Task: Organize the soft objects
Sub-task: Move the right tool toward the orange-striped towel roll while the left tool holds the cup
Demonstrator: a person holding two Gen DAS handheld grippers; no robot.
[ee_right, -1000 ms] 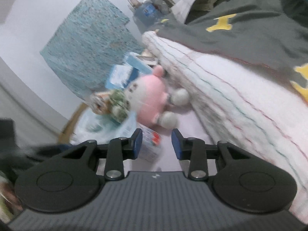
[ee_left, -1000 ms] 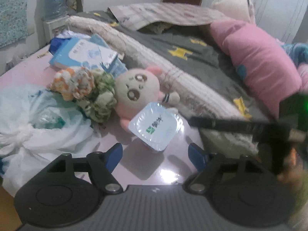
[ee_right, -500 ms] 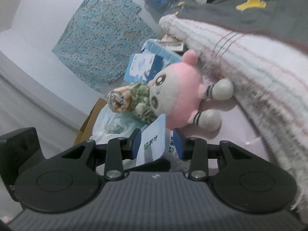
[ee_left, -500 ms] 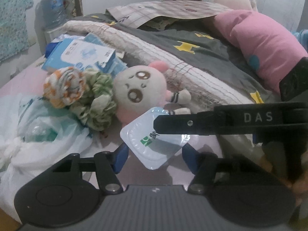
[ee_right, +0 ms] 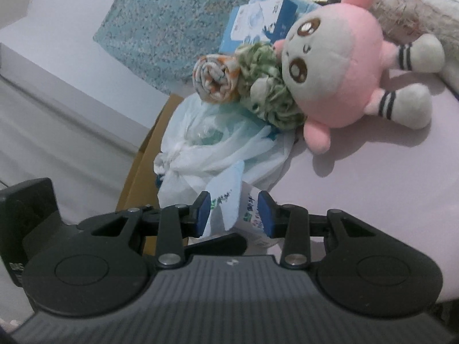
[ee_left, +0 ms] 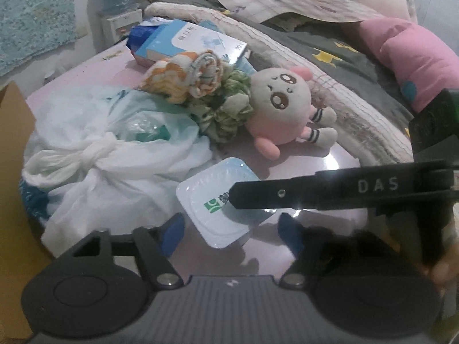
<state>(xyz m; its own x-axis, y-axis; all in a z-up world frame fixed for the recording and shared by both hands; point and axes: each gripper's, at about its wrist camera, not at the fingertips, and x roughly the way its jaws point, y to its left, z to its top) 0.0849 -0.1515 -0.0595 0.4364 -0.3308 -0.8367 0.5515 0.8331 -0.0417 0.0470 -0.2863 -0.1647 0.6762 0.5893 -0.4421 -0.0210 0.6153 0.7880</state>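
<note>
My landmark is the pink plush toy (ee_left: 282,111), lying on its back on the pale pink counter (ee_left: 330,160) with its striped feet toward the rolled cream blanket (ee_left: 338,91).

Just in front of the plush, nearer to me, stands a small sealed cup (ee_left: 221,200) with a white foil lid and a green logo. My left gripper (ee_left: 229,232) is spread wide, its blue pads on either side of the cup and clear of it. My right gripper (ee_right: 233,215) reaches across from the right; in its own view the cup (ee_right: 229,206) sits between its blue pads, which are set narrow and close against the cup's sides. I cannot tell whether they are actually pressing it. In the left view one black finger (ee_left: 315,192) of that gripper lies over the cup's lid.

Touching the plush's head on the far-left side is a green ruffled scrunchie (ee_left: 226,114), and pressed against the scrunchie, farther from the plush, is a rolled orange-and-white cloth (ee_left: 189,80). Behind the cloth, farther still from the plush, lies a blue and white box (ee_left: 195,43). To the left of the plush, beyond the scrunchie, sits a knotted white plastic bag (ee_left: 100,149), its edge near the cup. Behind the plush, past the blanket, a dark grey cover with yellow shapes (ee_left: 344,57) and a pink pillow (ee_left: 416,60) lie on the bed.
</note>
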